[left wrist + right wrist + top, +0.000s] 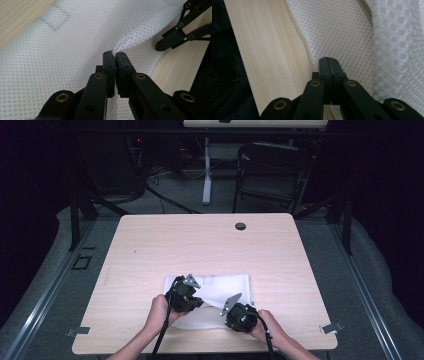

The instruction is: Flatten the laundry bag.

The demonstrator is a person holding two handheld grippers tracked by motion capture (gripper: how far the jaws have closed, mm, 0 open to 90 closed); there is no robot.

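- A white mesh cloth (212,295) is spread at the tabletop's (200,245) 6 o'clock edge.
- Its fabric is pinched by the left gripper (115,53), fingers clamped.
- Its edge is clamped by the right gripper (329,60).

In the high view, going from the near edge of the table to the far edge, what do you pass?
Person's hands with the left claw and right claw → white mesh cloth → bare tabletop → dark round cap near the far edge.
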